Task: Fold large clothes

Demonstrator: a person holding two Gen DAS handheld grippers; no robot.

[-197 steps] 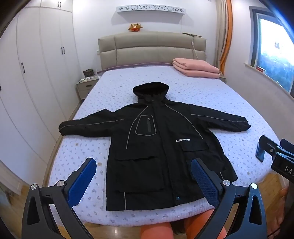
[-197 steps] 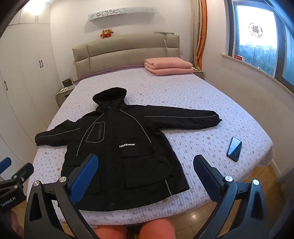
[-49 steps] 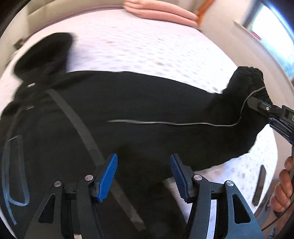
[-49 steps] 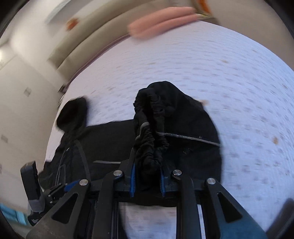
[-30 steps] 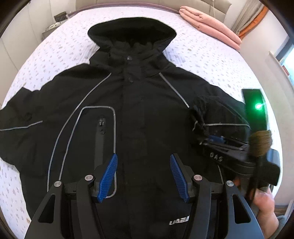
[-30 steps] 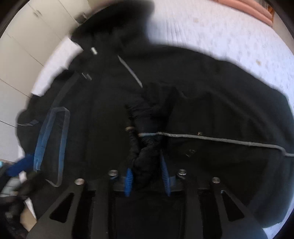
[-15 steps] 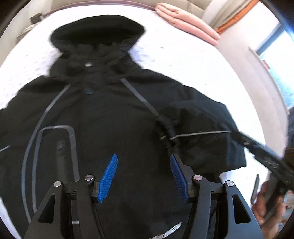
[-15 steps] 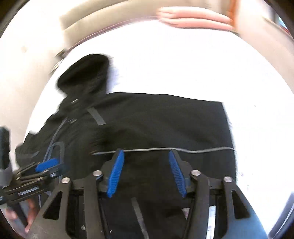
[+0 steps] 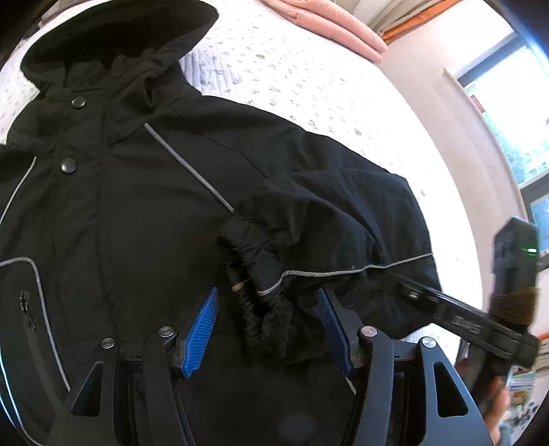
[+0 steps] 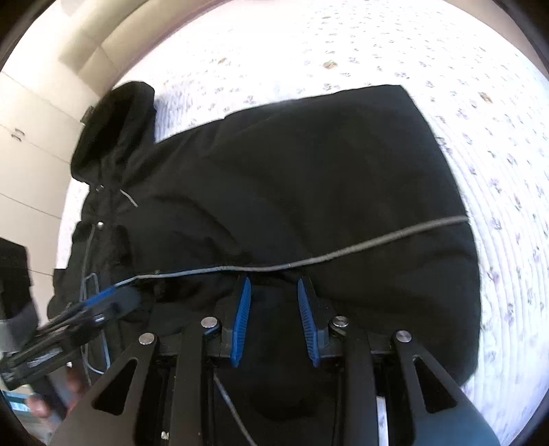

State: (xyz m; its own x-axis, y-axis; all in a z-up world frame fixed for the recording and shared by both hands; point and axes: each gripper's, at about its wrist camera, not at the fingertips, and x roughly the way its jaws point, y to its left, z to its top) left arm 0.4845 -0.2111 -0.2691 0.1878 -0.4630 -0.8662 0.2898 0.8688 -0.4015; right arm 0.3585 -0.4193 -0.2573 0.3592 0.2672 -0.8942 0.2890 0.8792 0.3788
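Note:
A black hooded jacket [image 9: 113, 192] lies face up on the bed. Its right sleeve [image 9: 336, 219] is folded in over the chest, and the elastic cuff [image 9: 257, 284] lies bunched on the front. My left gripper [image 9: 267, 326] is open, with its blue pads either side of the cuff and just short of it. My right gripper [image 10: 272, 305] is open and empty, low over the folded sleeve [image 10: 308, 192] just below its grey piping. It also shows in the left wrist view [image 9: 446, 308], reaching in under the sleeve fold.
The bed [image 9: 308, 89] has a white quilt with small flowers. A folded pink blanket [image 9: 329, 24] lies at the head end. The hood [image 10: 113, 127] points towards the wardrobe side. A window [image 9: 507, 113] is on the right.
My right gripper has let go of the cuff and opened. The sleeve now lies folded over the chest. My left gripper has moved in close to the cuff.

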